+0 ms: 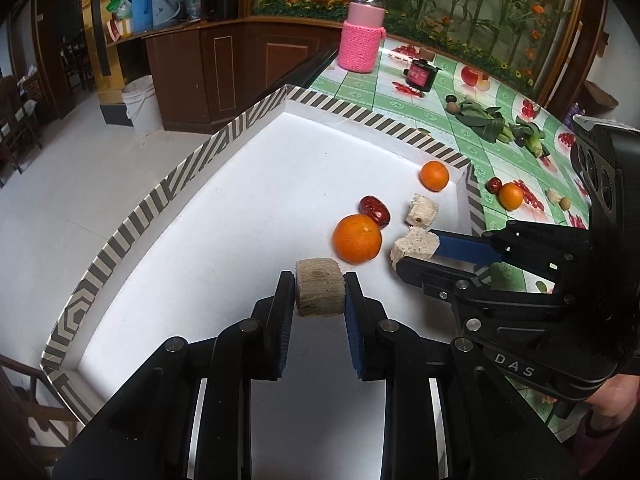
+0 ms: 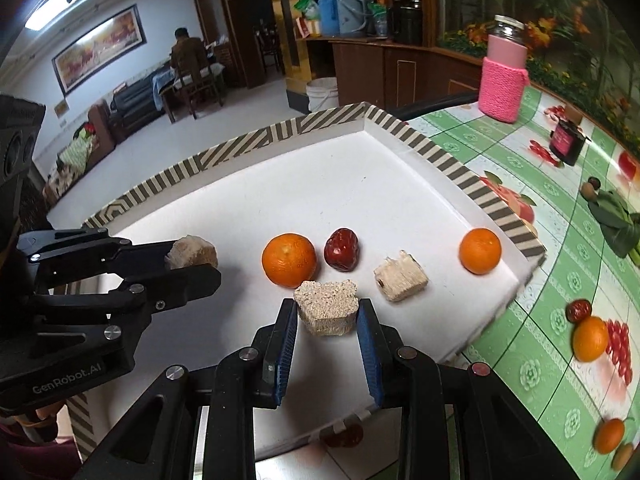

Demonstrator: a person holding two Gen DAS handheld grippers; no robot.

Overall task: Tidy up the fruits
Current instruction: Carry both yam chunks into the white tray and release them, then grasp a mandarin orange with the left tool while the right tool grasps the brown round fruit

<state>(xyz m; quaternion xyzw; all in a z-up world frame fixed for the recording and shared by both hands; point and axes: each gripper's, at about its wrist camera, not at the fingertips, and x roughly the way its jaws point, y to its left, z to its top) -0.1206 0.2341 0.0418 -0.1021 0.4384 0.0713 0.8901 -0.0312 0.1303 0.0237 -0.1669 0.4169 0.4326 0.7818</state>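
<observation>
A white tray with a striped rim [image 1: 160, 196] [image 2: 256, 136] holds two oranges [image 1: 357, 239] [image 1: 434, 175], a red date [image 1: 374, 211] and a pale sugarcane chunk [image 1: 422, 211]. My left gripper [image 1: 320, 292] is shut on a beige sugarcane chunk [image 1: 320, 286] just above the tray floor; it also shows in the right wrist view [image 2: 192, 256]. My right gripper [image 2: 327, 312] is shut on another sugarcane chunk [image 2: 328, 306] beside the big orange [image 2: 289, 259]; it shows in the left wrist view [image 1: 414, 246].
On the green fruit-print tablecloth [image 2: 520, 360] lie an orange [image 2: 590, 339] and a date [image 2: 578, 311], more fruit at the lower right, leafy greens [image 1: 484, 118], a small dark jar [image 1: 420, 74] and a pink-sleeved bottle [image 1: 362, 32]. Another date [image 2: 344, 436] lies under my right gripper.
</observation>
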